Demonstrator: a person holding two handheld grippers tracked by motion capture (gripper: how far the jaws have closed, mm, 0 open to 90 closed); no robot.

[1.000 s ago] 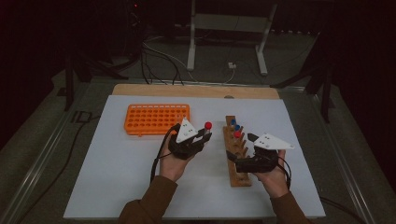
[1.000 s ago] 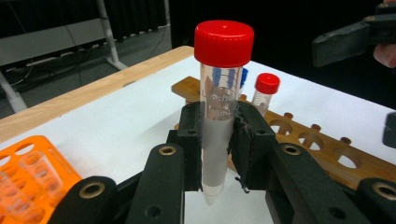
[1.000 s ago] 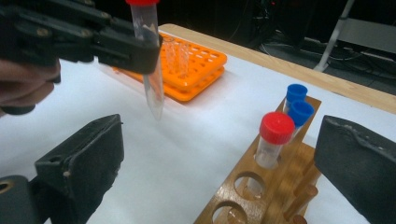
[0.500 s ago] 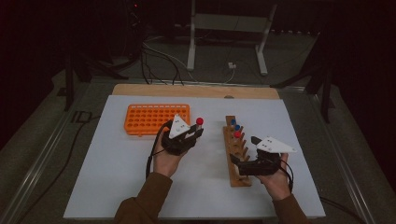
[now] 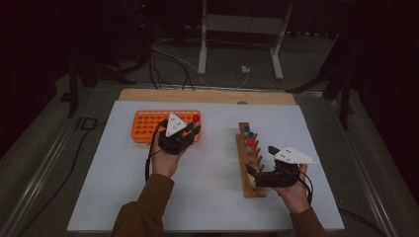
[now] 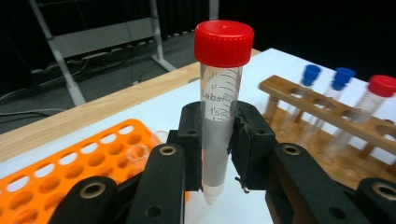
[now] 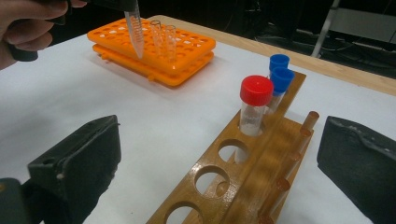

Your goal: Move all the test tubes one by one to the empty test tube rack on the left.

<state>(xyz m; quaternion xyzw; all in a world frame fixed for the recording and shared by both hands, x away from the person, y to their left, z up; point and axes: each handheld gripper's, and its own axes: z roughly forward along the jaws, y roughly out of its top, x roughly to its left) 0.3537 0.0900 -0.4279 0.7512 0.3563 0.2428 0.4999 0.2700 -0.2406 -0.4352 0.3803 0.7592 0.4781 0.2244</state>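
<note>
My left gripper (image 6: 217, 140) is shut on an upright clear tube with a red cap (image 6: 219, 112). In the high view this gripper (image 5: 190, 132) holds the tube (image 5: 196, 118) over the right end of the orange rack (image 5: 148, 126). The tube's pointed tip (image 7: 134, 32) hangs just above that rack (image 7: 154, 51). The wooden rack (image 5: 247, 158) holds two blue-capped tubes (image 7: 280, 70) and one red-capped tube (image 7: 255, 105) at its far end. My right gripper (image 7: 219, 154) is open, its jaws standing wide on either side of the wooden rack's near end (image 7: 261, 154).
Two uncapped clear tubes (image 7: 163, 35) stand in the orange rack near its right end. The white mat (image 5: 207, 197) lies on a wooden board (image 5: 207, 95). Cables and a metal stand (image 5: 237, 29) are on the floor behind the table.
My left gripper has carried the red-capped tube leftward, away from the wooden rack and over the right end of the orange rack. The right gripper has stayed where it was.
</note>
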